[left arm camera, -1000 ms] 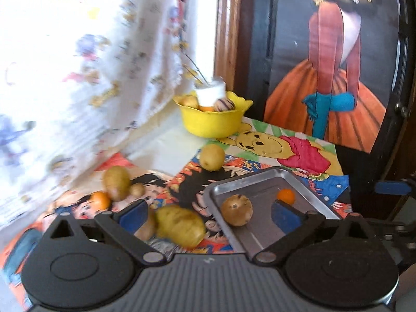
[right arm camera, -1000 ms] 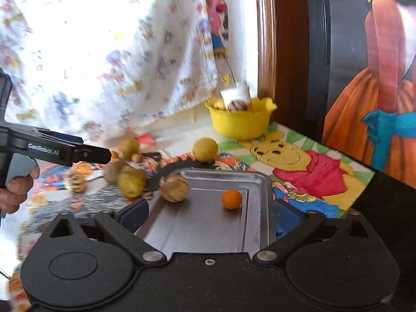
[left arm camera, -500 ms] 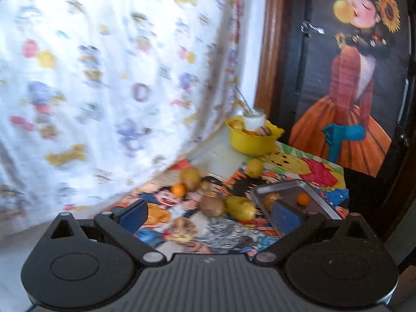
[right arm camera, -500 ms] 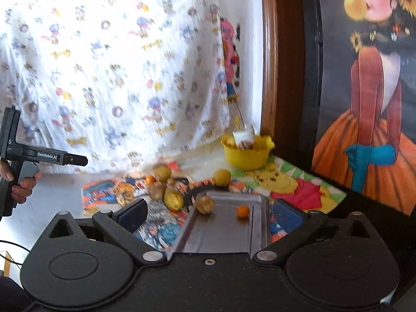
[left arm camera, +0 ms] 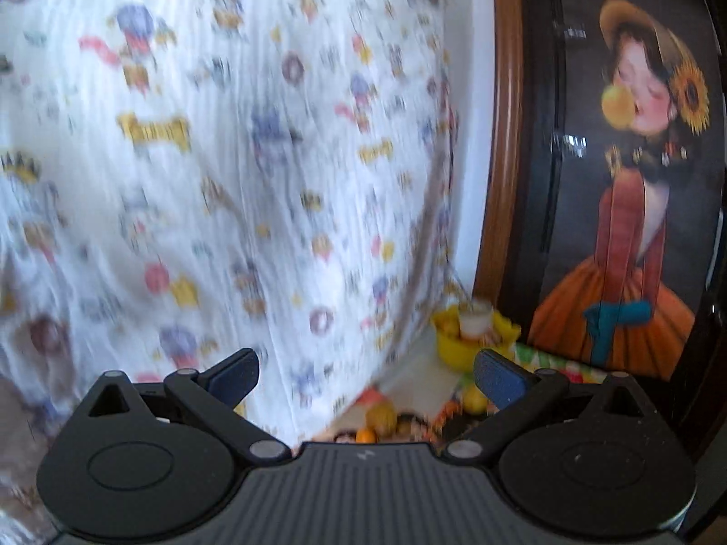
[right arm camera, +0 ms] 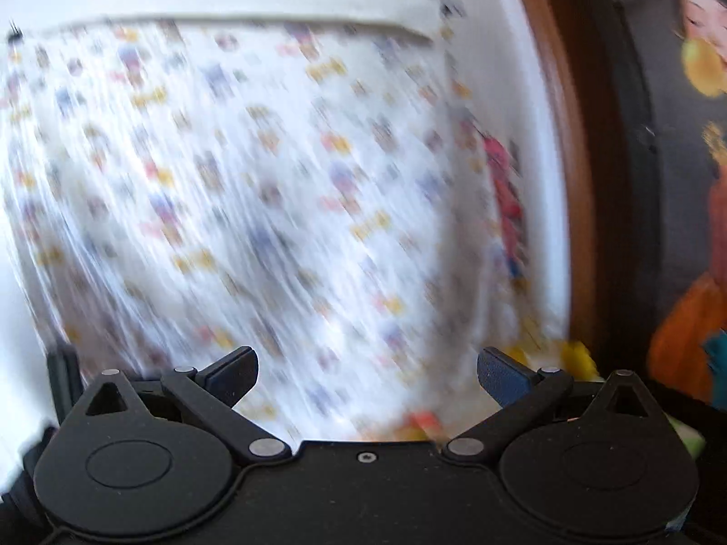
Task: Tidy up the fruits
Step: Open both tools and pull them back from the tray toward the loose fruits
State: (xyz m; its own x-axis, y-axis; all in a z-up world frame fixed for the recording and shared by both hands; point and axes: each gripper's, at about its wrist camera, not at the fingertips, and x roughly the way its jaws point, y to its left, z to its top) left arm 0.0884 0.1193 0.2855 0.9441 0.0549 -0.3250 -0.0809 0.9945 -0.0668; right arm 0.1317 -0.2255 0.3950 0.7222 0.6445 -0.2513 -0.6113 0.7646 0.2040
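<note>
Both views are tilted up and blurred by motion. My left gripper (left arm camera: 365, 374) is open and holds nothing, high above the table. Far below it I make out a yellow bowl (left arm camera: 459, 347) with a white cup (left arm camera: 475, 322) in it, a yellow fruit (left arm camera: 475, 398), a brownish fruit (left arm camera: 380, 415) and a small orange one (left arm camera: 365, 435) on the cartoon mat. The metal tray is hidden behind the gripper body. My right gripper (right arm camera: 367, 374) is open too, with nothing between its fingers; only a smear of the yellow bowl (right arm camera: 575, 356) shows there.
A white curtain with cartoon prints (left arm camera: 227, 172) fills the left and middle. A brown wooden frame (left arm camera: 504, 136) stands beside a dark poster of a girl in an orange dress (left arm camera: 627, 227) on the right.
Both grippers have pulled back and pitched upward, away from the table. The fruits and tray have dropped to the bottom of the views or out of sight. Both stay open.
</note>
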